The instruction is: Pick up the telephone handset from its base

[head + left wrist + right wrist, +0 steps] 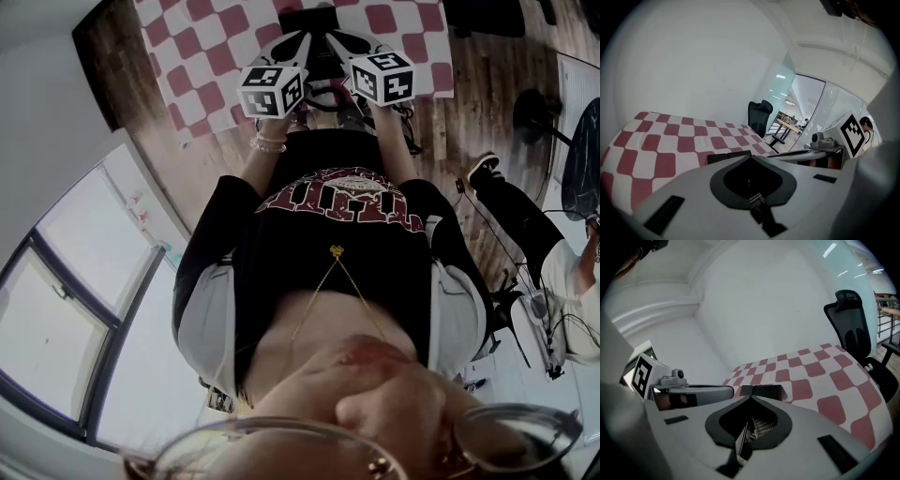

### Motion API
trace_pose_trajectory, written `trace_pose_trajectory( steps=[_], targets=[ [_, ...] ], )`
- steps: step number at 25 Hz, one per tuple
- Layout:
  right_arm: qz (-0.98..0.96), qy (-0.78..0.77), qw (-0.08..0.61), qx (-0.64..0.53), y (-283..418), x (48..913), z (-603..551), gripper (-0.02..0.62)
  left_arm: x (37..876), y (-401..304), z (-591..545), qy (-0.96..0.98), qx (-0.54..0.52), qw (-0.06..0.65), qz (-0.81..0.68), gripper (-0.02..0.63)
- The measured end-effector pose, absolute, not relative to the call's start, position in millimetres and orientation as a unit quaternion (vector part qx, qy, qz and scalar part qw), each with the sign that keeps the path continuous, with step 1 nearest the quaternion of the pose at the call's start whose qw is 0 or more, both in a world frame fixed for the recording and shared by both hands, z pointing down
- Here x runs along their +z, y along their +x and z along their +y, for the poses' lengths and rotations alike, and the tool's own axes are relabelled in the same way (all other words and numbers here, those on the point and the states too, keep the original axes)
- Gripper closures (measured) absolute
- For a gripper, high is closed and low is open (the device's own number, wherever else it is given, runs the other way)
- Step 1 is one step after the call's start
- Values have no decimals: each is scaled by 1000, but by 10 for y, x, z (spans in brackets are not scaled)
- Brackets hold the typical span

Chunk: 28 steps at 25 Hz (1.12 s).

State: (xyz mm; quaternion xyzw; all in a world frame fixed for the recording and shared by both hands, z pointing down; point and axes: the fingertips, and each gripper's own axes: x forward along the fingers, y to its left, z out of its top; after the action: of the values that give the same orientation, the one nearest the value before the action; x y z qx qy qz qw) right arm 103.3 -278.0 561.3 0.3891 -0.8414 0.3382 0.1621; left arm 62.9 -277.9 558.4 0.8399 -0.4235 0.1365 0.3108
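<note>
We hold left gripper (750, 157) and right gripper (750, 397) with jaws together, empty | phone (765, 391) just ahead, between both tips, midway between cloth (670, 140) side edges | neither nearer; its long axis unclear

Your top: black tee (314, 246), red-and-white lettering across chest. Thin gold chain (335, 251), small pendant. Beaded bracelet (268, 143) on left wrist. Glasses (281, 448) nearest. Left gripper (750, 156), right gripper (750, 397): pale grey shells, black-and-white marker cubes (272, 91).
</note>
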Motion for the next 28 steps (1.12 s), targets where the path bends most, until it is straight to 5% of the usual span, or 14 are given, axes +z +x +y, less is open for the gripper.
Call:
trace_pose_trajectory(
  steps=[28],
  targets=[
    [-818,366,229,380,1012,6251,-2499,575,6123,564,-2569,817,183,363,-408,595]
  ],
)
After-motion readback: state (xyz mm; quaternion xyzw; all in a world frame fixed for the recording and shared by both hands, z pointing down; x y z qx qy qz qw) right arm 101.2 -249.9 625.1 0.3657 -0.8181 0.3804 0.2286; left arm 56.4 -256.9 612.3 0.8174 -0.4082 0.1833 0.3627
